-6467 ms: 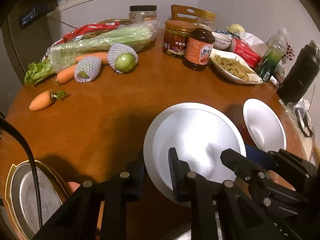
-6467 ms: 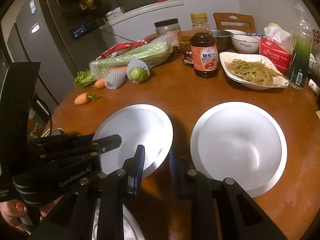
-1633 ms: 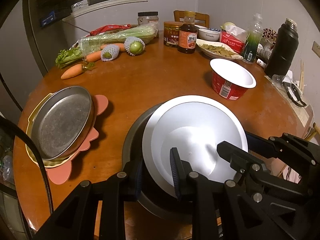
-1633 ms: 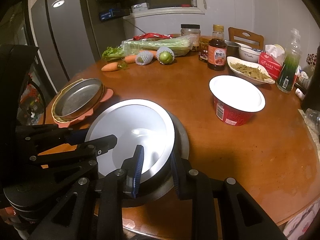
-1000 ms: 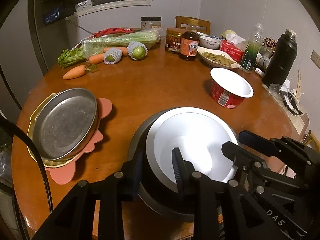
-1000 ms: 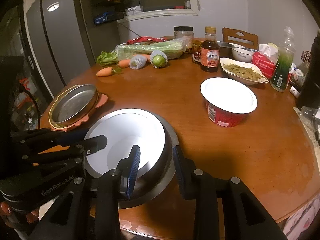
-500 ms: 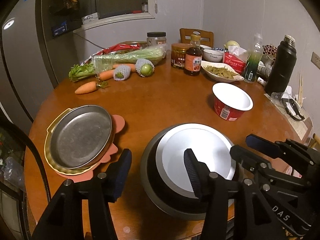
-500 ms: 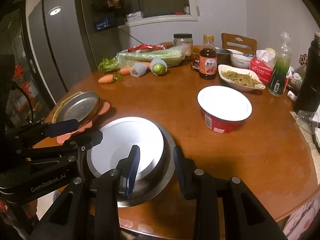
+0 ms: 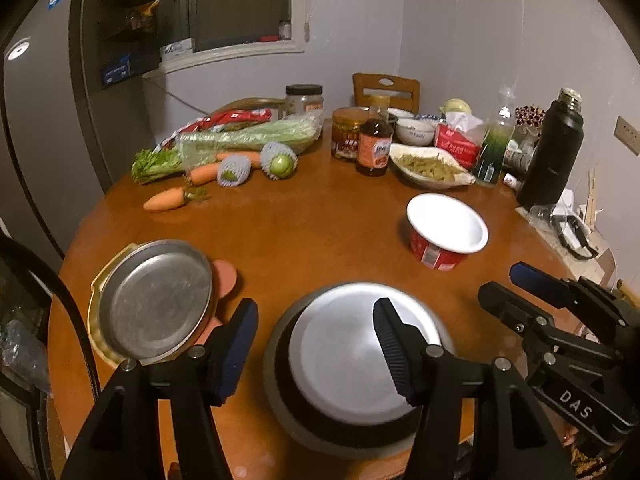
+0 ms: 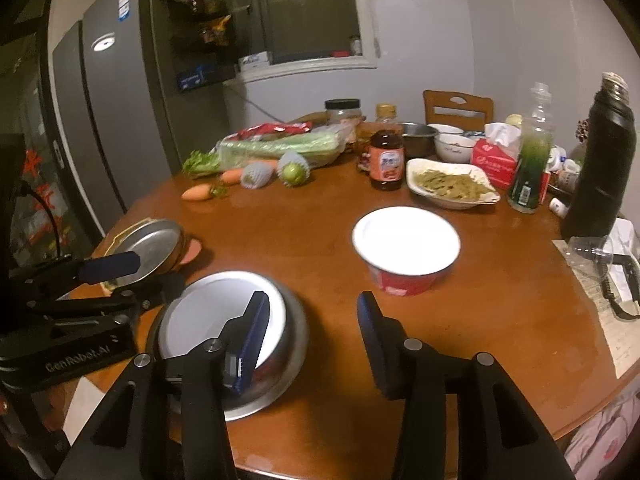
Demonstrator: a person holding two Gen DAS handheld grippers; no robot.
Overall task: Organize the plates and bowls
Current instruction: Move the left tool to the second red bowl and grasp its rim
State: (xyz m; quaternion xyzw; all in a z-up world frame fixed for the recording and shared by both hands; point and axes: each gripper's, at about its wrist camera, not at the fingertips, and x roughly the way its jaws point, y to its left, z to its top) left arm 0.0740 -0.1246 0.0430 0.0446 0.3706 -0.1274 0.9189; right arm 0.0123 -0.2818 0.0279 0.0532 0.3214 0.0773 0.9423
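Since the earlier frames the pale plate has been carried from mid-tabletop and set into the steel bowl at the near edge, and both hand-held grippers have let go and lifted away.

In the left wrist view, the left hand-held gripper (image 9: 314, 320) hangs above the tabletop (image 9: 320, 224), its jaws opening, nothing pressed between the pads. The steel bowl (image 9: 280, 392) sits just below, with the pale plate (image 9: 340, 360) nested inside it, so the two stack as one pile. To the left, a metal pan (image 9: 156, 304) rests on a yellow tray and a pink mat, a second pile kept apart. The red paper bowl (image 9: 446, 232) stands alone farther back, probably the next item to gather.

In the right wrist view, the right hand-held gripper (image 10: 312, 320) is also empty, jaws opening, with its left finger over the plate's rim and the other over bare wood. The red paper bowl lies just ahead of it, within easy reach.
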